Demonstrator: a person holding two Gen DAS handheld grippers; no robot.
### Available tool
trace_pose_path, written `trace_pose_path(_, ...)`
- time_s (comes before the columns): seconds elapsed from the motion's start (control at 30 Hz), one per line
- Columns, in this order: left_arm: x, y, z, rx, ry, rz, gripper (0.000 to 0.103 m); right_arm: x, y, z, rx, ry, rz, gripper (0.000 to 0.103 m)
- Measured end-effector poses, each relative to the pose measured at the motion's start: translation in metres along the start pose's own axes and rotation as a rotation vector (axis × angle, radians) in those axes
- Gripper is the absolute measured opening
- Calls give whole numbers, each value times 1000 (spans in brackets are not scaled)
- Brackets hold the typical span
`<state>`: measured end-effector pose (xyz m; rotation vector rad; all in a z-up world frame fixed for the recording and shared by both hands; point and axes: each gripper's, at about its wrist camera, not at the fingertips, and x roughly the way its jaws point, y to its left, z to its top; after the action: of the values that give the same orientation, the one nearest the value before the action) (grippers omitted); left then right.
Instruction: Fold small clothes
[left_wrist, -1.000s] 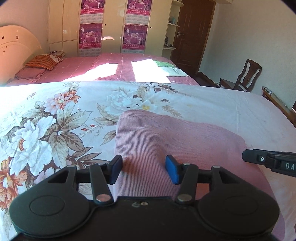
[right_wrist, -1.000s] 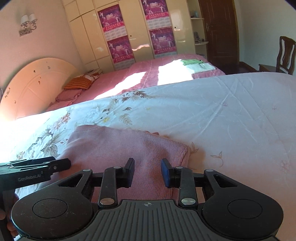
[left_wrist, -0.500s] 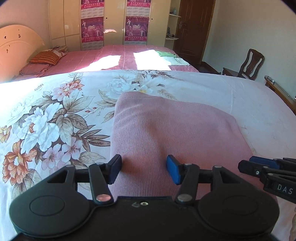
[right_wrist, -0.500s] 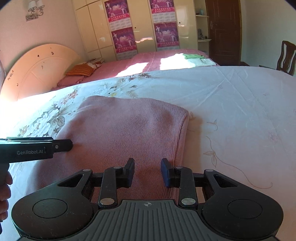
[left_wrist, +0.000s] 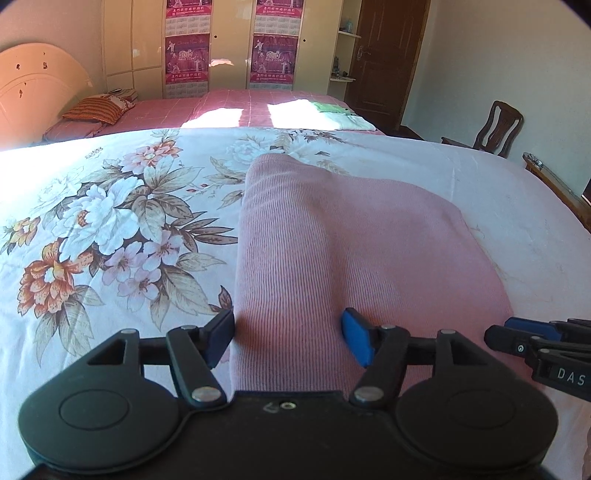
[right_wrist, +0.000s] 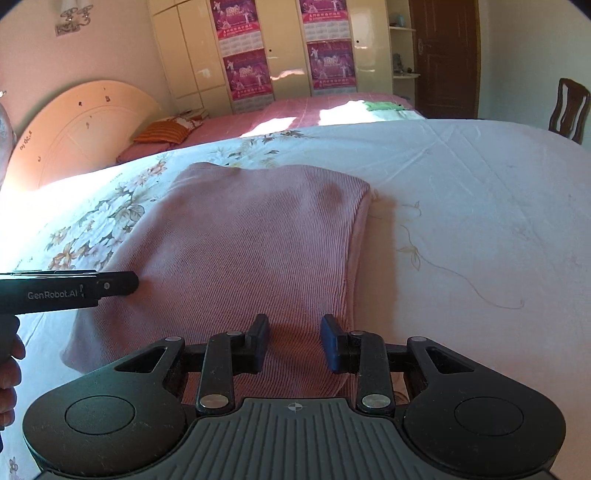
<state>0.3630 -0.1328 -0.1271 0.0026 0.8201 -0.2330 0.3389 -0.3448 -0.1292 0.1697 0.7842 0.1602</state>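
A pink ribbed garment (left_wrist: 351, 251) lies folded flat on the floral bedspread (left_wrist: 110, 229). My left gripper (left_wrist: 288, 338) hovers over the garment's near left edge. Its jaws are opening, and the cloth lies flat below them, not pinched. The left fingertip (left_wrist: 221, 334) sits just outside the cloth's left border. My right gripper (right_wrist: 294, 343) stands partly open above the near right part of the garment (right_wrist: 251, 243), with flat cloth showing between its pads. Each gripper appears in the other's view: the right gripper (left_wrist: 517, 338) and the left gripper (right_wrist: 110, 286).
A hand (right_wrist: 9, 365) holds the left gripper's handle. Bare white bedspread (right_wrist: 480, 221) spreads to the garment's right. Behind is a second bed (left_wrist: 240, 107) with a striped pillow (left_wrist: 96, 109) and folded clothes (left_wrist: 343, 116). A wooden chair (left_wrist: 495, 127) stands right.
Both grippers have drawn back toward the garment's near edge, so more of the cloth lies ahead of them. The left jaws have spread wider. The right jaws have kept the same gap.
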Motion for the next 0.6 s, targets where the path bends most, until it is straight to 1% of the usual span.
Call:
trace_pose_path(0.03,-5,0,0,-10,4,-12,62,-5,2,1,3,2,-8,31)
trace_pose_path(0.1,-14,1,-3,-17,-1,-32,60,-19,8,5,2,-33,13,31)
trace_pose_path(0.13,-16,2,-6,-16,-1,-35,60,-23,10,4,-14,-38,4,31)
trace_pose_path(0.17,-16,2,-11,-8,5,-33,61,-23,11,1,-26,-32,-7,31)
trace_pose_path(0.2,-13,1,-14,3,10,-26,63,-19,10,-3,-32,-6,-17,31)
trace_pose_path(0.27,-9,1,-19,12,23,-19,65,-10,6,-11,-19,36,-22,31)
trace_pose_path(0.3,-7,2,-20,10,32,-20,66,-8,6,-14,-11,43,-21,31)
trace_pose_path(0.47,-11,4,-16,2,43,-29,67,-21,9,-8,8,4,-4,32)
trace_pose_path(0.6,-15,1,-12,5,44,-23,71,-21,3,-7,30,31,5,32)
